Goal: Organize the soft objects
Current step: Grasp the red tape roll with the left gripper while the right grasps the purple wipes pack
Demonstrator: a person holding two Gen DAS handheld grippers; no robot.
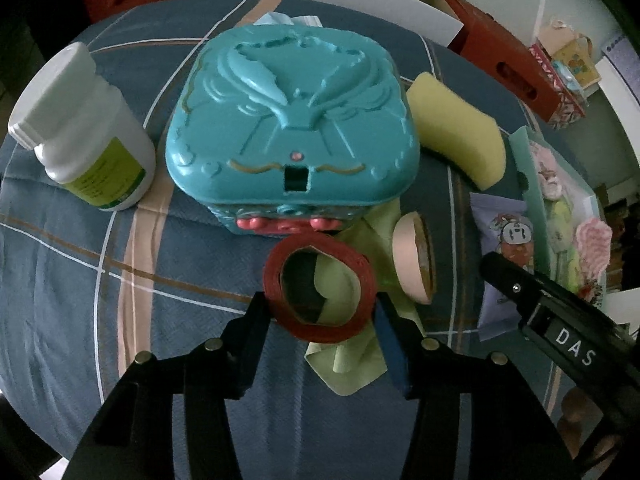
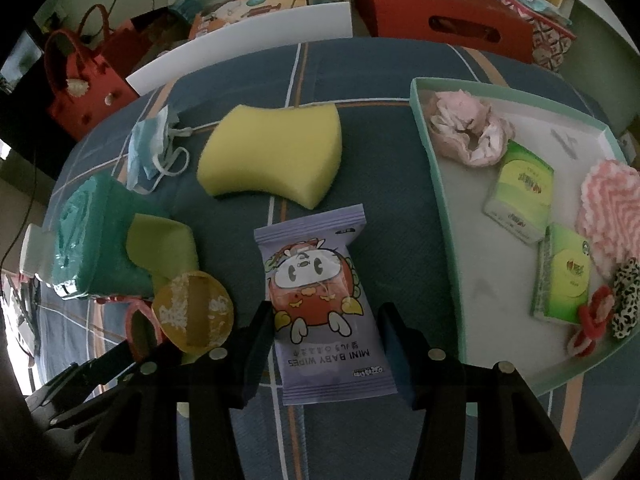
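In the left wrist view my left gripper (image 1: pixel 320 304) has its fingers against both sides of a red tape roll (image 1: pixel 320 292) that lies on a green cloth (image 1: pixel 352 360). In the right wrist view my right gripper (image 2: pixel 326 320) is open, its fingers either side of a purple baby wipes pack (image 2: pixel 320 304) on the bedspread. A yellow sponge (image 2: pixel 272 156) lies beyond it, also in the left wrist view (image 1: pixel 456 128). A blue face mask (image 2: pixel 150 152) lies at the far left. The mint tray (image 2: pixel 440 200) at right holds tissue packs (image 2: pixel 520 188), pink cloths (image 2: pixel 468 128) and hair ties (image 2: pixel 592 312).
A teal plastic box (image 1: pixel 292 120) stands mid-table, a white bottle (image 1: pixel 88 128) to its left, a beige tape roll (image 1: pixel 412 264) to its right. A red tissue box (image 2: pixel 440 16) and red bag (image 2: pixel 88 76) lie beyond the table's far edge.
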